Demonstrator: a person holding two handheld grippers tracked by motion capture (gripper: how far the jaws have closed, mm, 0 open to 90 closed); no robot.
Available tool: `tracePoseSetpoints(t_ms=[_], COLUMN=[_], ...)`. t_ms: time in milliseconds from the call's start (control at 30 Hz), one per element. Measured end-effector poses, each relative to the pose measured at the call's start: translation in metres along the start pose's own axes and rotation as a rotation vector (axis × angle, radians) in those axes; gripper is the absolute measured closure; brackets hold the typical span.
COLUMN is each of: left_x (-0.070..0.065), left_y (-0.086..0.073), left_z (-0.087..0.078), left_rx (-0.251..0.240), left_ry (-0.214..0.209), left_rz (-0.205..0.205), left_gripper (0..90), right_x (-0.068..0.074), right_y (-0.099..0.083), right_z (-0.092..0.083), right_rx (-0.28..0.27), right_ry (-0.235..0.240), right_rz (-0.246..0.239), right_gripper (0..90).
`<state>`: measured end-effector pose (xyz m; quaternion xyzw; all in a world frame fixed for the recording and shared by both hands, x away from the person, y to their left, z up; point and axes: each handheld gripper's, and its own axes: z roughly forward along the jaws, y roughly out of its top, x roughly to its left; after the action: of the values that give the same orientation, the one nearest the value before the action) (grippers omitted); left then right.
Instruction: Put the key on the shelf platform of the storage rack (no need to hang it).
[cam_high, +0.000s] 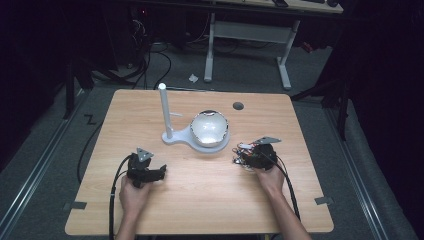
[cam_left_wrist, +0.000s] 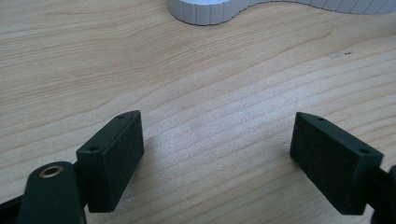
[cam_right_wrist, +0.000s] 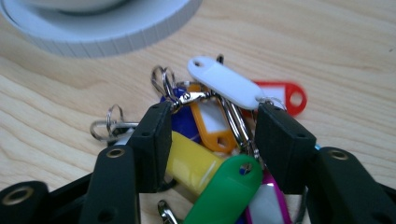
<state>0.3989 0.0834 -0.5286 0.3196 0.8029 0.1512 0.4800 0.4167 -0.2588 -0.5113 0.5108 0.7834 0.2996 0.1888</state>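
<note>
Wooden table (cam_high: 200, 190): key tags (cam_right_wrist: 210, 140) lie lower centre between the right gripper's (cam_right_wrist: 210, 135) spread jaws, unpinched; left gripper (cam_left_wrist: 217, 149) spread.

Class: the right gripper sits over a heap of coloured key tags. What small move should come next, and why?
Probably close the right gripper on the key tags: its jaws straddle the heap, apart, pads not yet pressing. The left gripper rests open over bare table.

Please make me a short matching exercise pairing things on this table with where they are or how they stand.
1. left gripper
2. right gripper
3. bowl
4. white post

a. upright at the stand's left end
b. fingers astride the key tags
c. on the white stand's round base
d. open over bare wood

Pairs: 1-d, 2-b, 3-c, 4-a
</note>
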Motion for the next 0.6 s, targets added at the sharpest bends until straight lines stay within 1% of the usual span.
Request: tracePoseSetpoints(t_ms=[33,67,133,200,233,300,333,400,467,533,600], left_x=[-0.0001,-0.0002,0.0001,-0.0001,0.0000,-0.0005,-0.0005,-0.0005,-0.0005,-0.0005,-0.0006], left_y=[0.0000,-0.0001,0.0000,0.0000,0.0000,-0.0002,-0.0002,-0.0002,-0.0002,-0.0001,-0.0002], left_z=[0.0000,0.0000,0.0000,0.0000,0.0000,0.0000,0.0000,0.0000,0.0000,0.0000,0.0000], left_rx=[0.000,0.000,0.000,0.000,0.000,-0.001,-0.001,-0.001,-0.001,-0.001,-0.001], left_ry=[0.001,0.001,0.000,0.001,0.000,0.004,0.005,0.005,0.004,0.004,0.005], left_rz=[-0.001,-0.002,0.001,-0.001,-0.001,-0.008,-0.009,-0.009,-0.008,-0.008,-0.010], left_gripper=[17.9,17.9,17.9,17.8,17.9,17.9,17.9,17.9,17.9,17.9,17.9], right_x=[-0.0014,-0.0023,-0.0029,-0.0039,-0.0049,-0.0076,-0.0079,-0.0056,-0.0032,-0.0021,-0.0025], right_y=[-0.0002,0.0000,0.0003,0.0004,0.0001,-0.0004,-0.0001,0.0004,0.0014,0.0020,0.0016], right_z=[0.0006,0.0010,0.0013,0.0013,0.0025,0.0029,0.0030,0.0026,0.0011,-0.0010,-0.0020], right_rx=[-0.001,-0.001,-0.004,-0.009,0.004,0.000,0.000,0.000,-0.007,-0.012,-0.013], right_ry=[0.013,0.017,0.026,0.026,0.015,0.038,0.040,0.026,0.013,0.004,0.004], right_rz=[0.019,0.028,0.026,0.026,0.016,0.024,0.023,0.000,-0.029,-0.039,-0.042], right_gripper=[47.8,49.6,54.7,63.7,65.1,68.5,70.7,73.0,77.8,81.0,81.4])
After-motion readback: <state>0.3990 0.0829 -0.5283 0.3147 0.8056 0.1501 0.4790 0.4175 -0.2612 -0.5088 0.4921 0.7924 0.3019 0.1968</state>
